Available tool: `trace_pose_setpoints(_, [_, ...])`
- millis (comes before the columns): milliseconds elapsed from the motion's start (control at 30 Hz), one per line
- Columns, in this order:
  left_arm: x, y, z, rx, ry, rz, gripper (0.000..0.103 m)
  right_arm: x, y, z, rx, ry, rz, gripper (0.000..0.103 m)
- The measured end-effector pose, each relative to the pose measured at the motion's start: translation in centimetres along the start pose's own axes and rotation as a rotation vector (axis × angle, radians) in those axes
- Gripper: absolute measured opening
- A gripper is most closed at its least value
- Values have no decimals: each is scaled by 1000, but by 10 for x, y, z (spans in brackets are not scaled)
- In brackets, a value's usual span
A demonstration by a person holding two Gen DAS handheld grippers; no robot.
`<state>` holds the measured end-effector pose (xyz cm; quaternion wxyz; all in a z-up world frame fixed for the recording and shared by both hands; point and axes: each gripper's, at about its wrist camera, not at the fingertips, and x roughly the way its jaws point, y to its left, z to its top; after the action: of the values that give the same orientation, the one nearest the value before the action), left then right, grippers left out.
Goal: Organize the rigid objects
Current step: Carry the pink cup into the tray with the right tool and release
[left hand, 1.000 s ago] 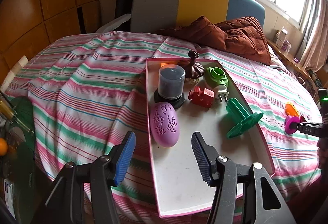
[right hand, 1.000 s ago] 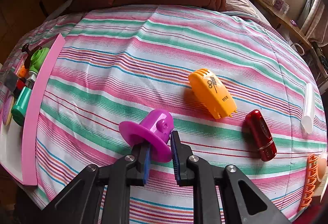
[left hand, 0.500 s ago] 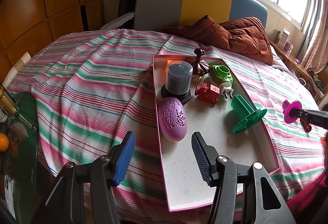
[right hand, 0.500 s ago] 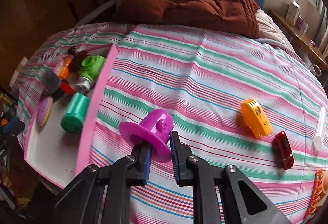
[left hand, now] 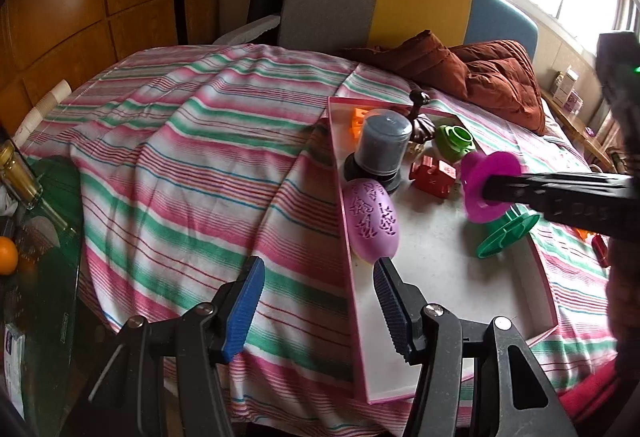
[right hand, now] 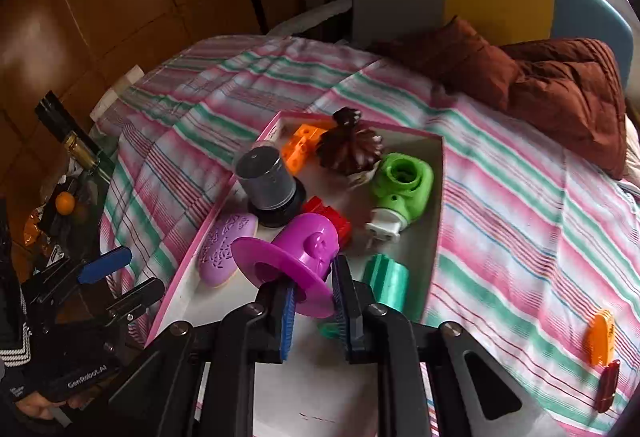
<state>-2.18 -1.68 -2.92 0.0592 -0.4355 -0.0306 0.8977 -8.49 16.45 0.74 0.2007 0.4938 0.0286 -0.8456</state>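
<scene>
Right wrist view: right gripper (right hand: 313, 299) clamped on the brim of the magenta hat-shaped piece (right hand: 298, 255), held in the air over the pink-rimmed tray (right hand: 434, 221), crown pointing away toward the red block (right hand: 330, 215). Bare tray floor lies just below and nearer than the hat. Left gripper (left hand: 318, 303) about half open, holding nothing, straddling the tray's near left rim. Orange comb (right hand: 600, 335) on the bed, well apart.
</scene>
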Motion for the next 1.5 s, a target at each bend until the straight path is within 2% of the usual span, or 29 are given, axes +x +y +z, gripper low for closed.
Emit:
trace_pose_setpoints(167, [1,7,-1,-17,5,3,57,49,15,10,15,75,-15,17])
trace_pose_setpoints(333, [2,9,-1,-18,2,6,57,65,19,12,35,90,-29,20])
trace_pose_setpoints(767, [-2,9,0,-16,0,9,57,39,31,4,-21,64,-33,38])
trace_pose_setpoints(1200, [-9,1,-3,10,-12,15,57,-2,23,-9,7,-3,-19,39])
trace_pose_setpoints(1267, [-9,-1,-3,12,-11,16,57,-6,19,-11,21,-6,15,40])
trace_pose_setpoints(1367, [-9,-2,-3,16,-11,18,57,-9,8,-8,96,-25,116,46])
trace_pose_setpoints(1500, [-11,-3,-4,25,-17,27,57,-11,4,-5,110,-45,94,46])
